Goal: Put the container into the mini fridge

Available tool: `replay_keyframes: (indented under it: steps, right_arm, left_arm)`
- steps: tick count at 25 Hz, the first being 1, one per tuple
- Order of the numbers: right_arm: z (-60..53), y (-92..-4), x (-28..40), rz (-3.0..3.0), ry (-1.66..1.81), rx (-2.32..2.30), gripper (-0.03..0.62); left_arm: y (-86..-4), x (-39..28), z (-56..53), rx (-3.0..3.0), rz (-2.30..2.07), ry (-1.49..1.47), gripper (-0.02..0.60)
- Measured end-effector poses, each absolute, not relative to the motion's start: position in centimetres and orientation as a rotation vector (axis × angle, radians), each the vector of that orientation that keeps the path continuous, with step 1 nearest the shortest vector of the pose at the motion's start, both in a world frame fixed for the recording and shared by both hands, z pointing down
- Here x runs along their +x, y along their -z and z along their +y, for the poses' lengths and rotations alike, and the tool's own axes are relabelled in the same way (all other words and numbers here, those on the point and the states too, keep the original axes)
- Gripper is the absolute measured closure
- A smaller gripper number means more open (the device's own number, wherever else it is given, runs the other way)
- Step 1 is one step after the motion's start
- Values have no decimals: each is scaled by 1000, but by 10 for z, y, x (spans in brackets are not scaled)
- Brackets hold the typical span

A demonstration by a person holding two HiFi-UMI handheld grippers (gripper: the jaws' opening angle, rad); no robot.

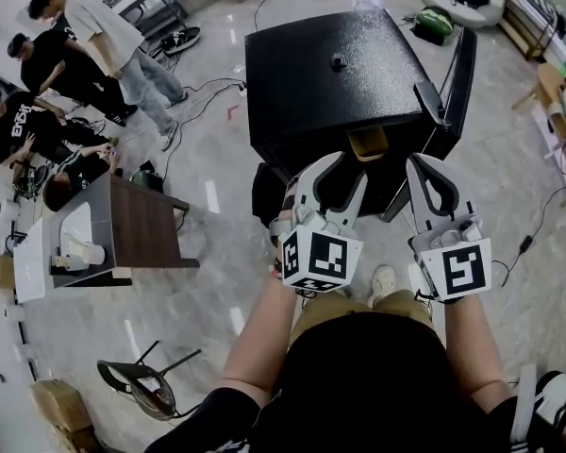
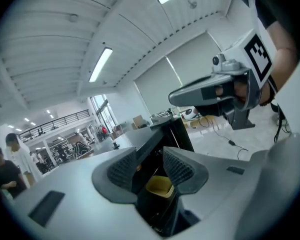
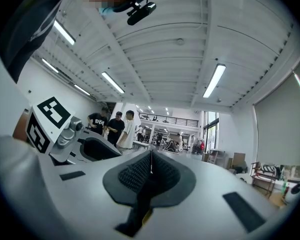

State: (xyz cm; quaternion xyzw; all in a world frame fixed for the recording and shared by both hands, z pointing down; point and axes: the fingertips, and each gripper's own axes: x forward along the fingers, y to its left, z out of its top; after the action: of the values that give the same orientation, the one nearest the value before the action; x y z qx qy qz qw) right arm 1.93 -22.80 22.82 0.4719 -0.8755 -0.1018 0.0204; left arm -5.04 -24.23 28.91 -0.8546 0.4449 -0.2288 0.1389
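Observation:
The black mini fridge stands on the floor straight ahead, its door swung open to the right. A yellow-tan container shows in the fridge's open front, just under the top edge. My left gripper is open, and the container lies beyond its jaws, untouched. In the left gripper view the container sits in the dark fridge opening, seen through the gap of the left gripper. My right gripper is held beside the left one, shut with nothing in it; its pads meet.
Several people stand and sit at the far left near a brown table. A tipped black chair lies at the lower left. Cables run over the glossy floor. My own shoe is just below the grippers.

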Motion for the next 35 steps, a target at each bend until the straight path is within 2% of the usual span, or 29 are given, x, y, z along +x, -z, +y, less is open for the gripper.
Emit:
replay_keyframes:
  steps: [8, 17, 20, 24, 35]
  right_arm:
    - [-219, -212, 6, -2774, 289, 1452, 559]
    - [-209, -206, -3, -2789, 301, 1489, 558]
    - [-208, -209, -5, -2781, 297, 1501, 558]
    - [-202, -219, -7, -2770, 288, 1486, 557]
    - [-183, -206, -22, -2798, 333, 1524, 558]
  left_arm:
    - [-234, -68, -221, -2505, 1342, 365, 403]
    - [-212, -69, -192, -2458, 1315, 304, 403]
    - [-211, -76, -194, -2441, 1359, 280, 447]
    - [-217, -82, -191, -2427, 1394, 285, 550]
    - [-214, -78, -168, -2474, 1356, 216, 558]
